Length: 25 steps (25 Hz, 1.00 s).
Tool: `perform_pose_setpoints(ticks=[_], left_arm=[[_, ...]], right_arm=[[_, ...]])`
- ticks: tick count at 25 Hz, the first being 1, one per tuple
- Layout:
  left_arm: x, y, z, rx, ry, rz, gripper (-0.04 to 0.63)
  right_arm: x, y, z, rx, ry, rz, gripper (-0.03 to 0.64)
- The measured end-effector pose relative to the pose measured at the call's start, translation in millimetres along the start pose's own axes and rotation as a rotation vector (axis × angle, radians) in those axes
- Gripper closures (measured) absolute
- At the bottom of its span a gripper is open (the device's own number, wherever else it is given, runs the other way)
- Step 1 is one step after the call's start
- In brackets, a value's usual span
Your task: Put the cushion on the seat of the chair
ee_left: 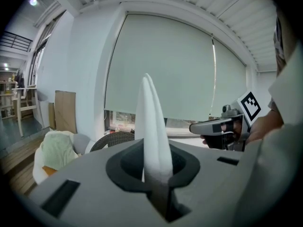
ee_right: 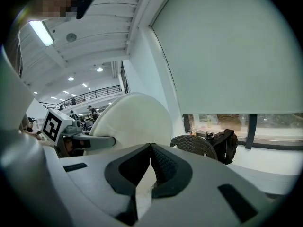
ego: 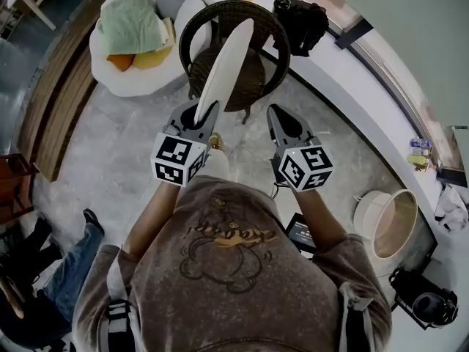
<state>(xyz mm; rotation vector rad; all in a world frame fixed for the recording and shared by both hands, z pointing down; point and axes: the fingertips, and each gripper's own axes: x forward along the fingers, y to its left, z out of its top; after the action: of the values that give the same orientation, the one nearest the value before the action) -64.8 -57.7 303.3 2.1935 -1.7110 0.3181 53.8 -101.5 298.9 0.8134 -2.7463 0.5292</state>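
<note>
Left gripper view: your left gripper (ee_left: 158, 174) pinches the white cushion (ee_left: 152, 126) by its rim, upright, short of the wicker chair (ego: 253, 79). Your right gripper (ee_right: 150, 150) is closed and empty. The cushion looks soft and light, so a rim hold should do.

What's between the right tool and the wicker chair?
Only bare grey floor lies between the right tool and the chair, as the head view shows.

Cushion (ego: 223, 66) upright before chair (ego: 254, 81)
</note>
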Motion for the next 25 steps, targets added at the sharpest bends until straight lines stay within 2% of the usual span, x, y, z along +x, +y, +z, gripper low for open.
perform_pose_setpoints(ticks=[11, 25], left_arm=[[46.8, 57.1, 20.9, 0.020, 0.028, -0.079, 0.543], [111.3, 80.6, 26.4, 0.004, 0.063, -0.119, 0.543]], right_arm=[[64.9, -14.2, 26.9, 0.028, -0.021, -0.061, 0.597], [107.2, -62.7, 39.2, -0.021, 0.020, -0.066, 0.597]])
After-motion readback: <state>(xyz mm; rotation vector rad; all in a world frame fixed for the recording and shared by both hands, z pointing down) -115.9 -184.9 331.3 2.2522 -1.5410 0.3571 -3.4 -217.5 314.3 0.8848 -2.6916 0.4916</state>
